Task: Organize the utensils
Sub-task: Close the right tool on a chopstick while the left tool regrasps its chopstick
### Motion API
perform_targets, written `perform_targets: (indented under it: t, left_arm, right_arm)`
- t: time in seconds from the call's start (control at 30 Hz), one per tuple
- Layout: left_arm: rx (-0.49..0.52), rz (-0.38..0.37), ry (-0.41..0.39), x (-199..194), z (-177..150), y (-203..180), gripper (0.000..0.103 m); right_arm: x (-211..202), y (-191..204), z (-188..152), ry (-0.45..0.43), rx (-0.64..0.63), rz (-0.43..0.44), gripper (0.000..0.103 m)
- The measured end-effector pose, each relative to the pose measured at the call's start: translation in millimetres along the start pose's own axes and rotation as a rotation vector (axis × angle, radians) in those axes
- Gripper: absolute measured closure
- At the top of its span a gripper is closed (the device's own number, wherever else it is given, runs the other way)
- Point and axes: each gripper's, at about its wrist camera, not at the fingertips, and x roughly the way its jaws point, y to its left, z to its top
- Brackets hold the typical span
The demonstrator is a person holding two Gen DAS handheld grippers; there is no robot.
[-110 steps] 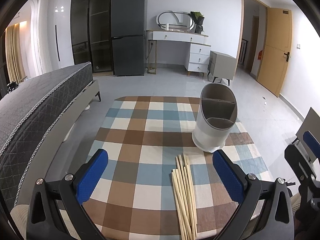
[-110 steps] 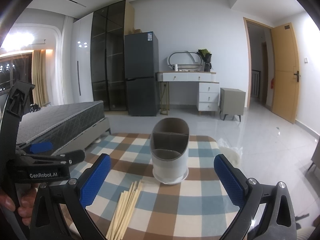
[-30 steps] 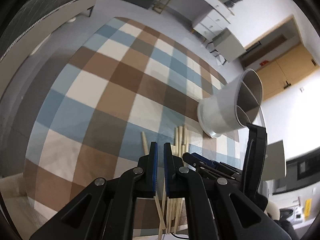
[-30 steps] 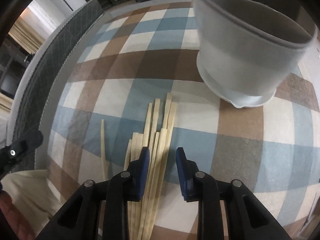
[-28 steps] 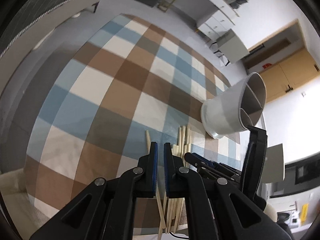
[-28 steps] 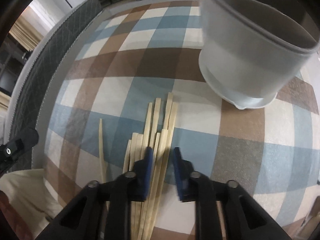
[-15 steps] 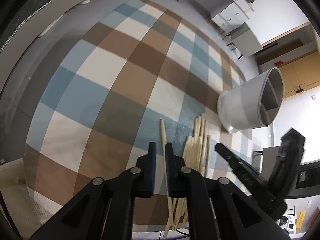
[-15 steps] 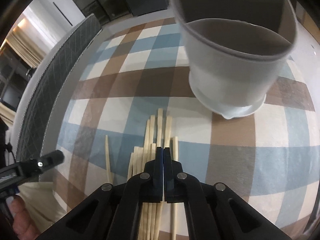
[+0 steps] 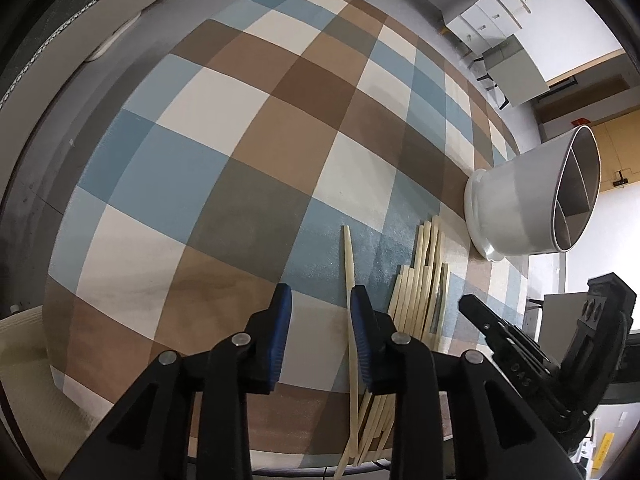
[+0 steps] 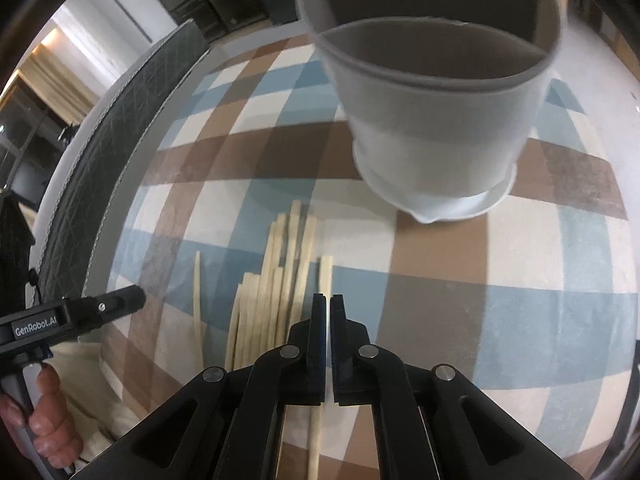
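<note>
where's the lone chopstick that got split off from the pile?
In the left wrist view the lone chopstick lies on the checked tablecloth, left of the chopstick pile, running under the left gripper by its right finger.

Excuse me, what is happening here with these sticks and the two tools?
A person is sorting pale wooden chopsticks from a checked tablecloth into a white divided utensil holder. The right gripper is shut on one chopstick at the right side of the pile. The left gripper is open, and a single chopstick lying apart from the pile runs along its right finger. The holder looks empty, as far as can be seen.
</note>
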Motion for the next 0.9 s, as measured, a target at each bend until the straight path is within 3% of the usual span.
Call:
perform_targets:
  t: [0.1,0.23,0.4,0.47,0.57,0.8,0.9]
  left_arm:
    - [0.004,0.005,-0.003,-1.2,0.7,-0.4,0.078]
    - [-0.011,0.005,-0.008,-2.8,2.3,2.2,0.069]
    - [-0.016,0.02,-0.011,-2.0,3.4,4.4,0.069]
    - [-0.014,0.034,-0.011,-0.6,3.9,4.0,0.069]
    - [-0.018,0.053,-0.004,3.3,4.5,5.3,0.068]
    - [0.029,0.059,0.023,17.1,6.6,-11.0,0.068]
    - [0.039,0.083,0.042,26.7,8.4,-17.4,0.068]
  right_arm:
    - [11.8,6.8,2.7,0.047,-0.051,-0.047,0.086]
    - [20.5,20.2,6.7,0.062,-0.157,-0.135,0.084]
    - [27.3,34.4,13.6,0.062,-0.232,-0.218,0.083]
    - [27.4,34.5,16.9,0.053,-0.223,-0.216,0.083]
    - [26.6,31.2,19.2,0.027,-0.2,-0.198,0.096]
    - [-2.1,1.0,12.0,-0.097,-0.043,-0.063,0.097]
    - [-26.0,-8.5,9.1,-0.189,0.006,-0.005,0.097]
